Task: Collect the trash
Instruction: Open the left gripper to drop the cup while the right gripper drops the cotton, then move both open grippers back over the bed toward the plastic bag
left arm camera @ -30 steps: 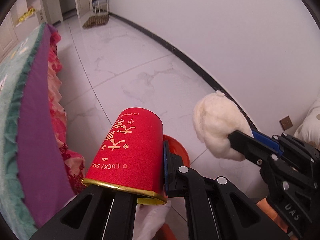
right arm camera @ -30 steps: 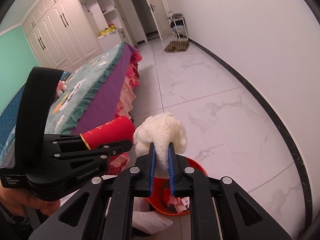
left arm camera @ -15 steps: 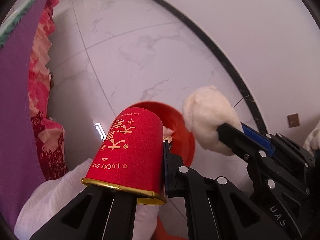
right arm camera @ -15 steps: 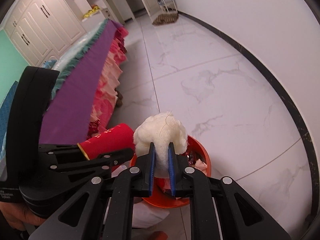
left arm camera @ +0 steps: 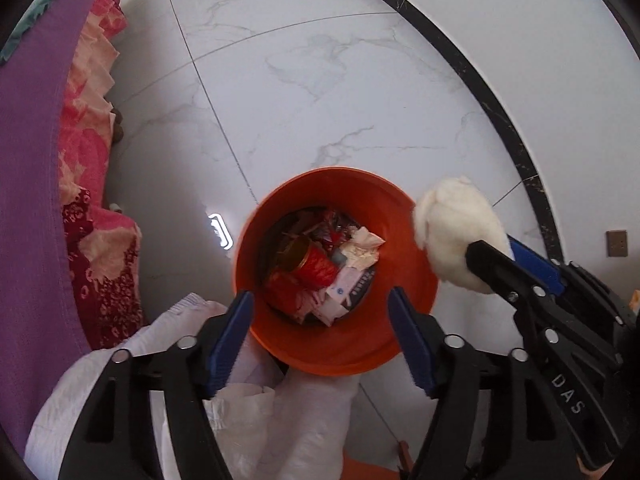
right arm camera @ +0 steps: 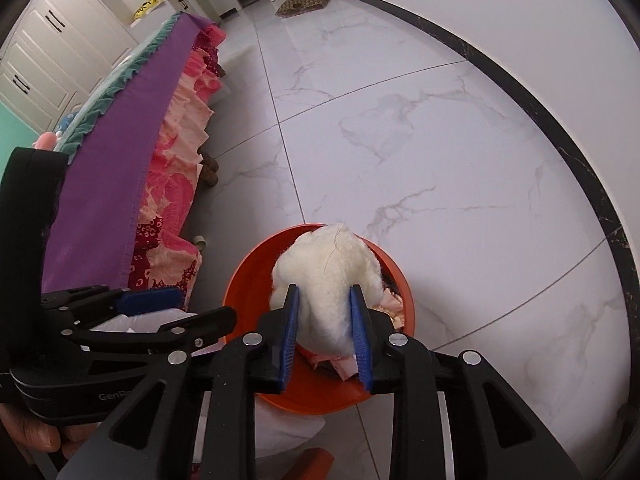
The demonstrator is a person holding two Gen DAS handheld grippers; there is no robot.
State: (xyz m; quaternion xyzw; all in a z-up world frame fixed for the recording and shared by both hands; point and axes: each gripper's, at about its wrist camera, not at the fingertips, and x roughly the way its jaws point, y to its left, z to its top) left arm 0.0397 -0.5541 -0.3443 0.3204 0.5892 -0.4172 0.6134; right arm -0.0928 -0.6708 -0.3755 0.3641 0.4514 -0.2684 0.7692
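The orange bin stands on the marble floor beside the bed skirt, already holding the red cup among crumpled paper scraps. The left gripper hangs straight over its mouth, jaws just sprung wide and bare. The right gripper has just been loosening too, yet the white fluff ball sits between its blue pads, seemingly touching both (clinging fibres may delay the drop). I would spread those jaws fully while staying over the bin's middle, since the ball shows near the rim in the left view. Hard to make out: the bin's lower contents, the white bundle below the left gripper, and whether the pads truly press.
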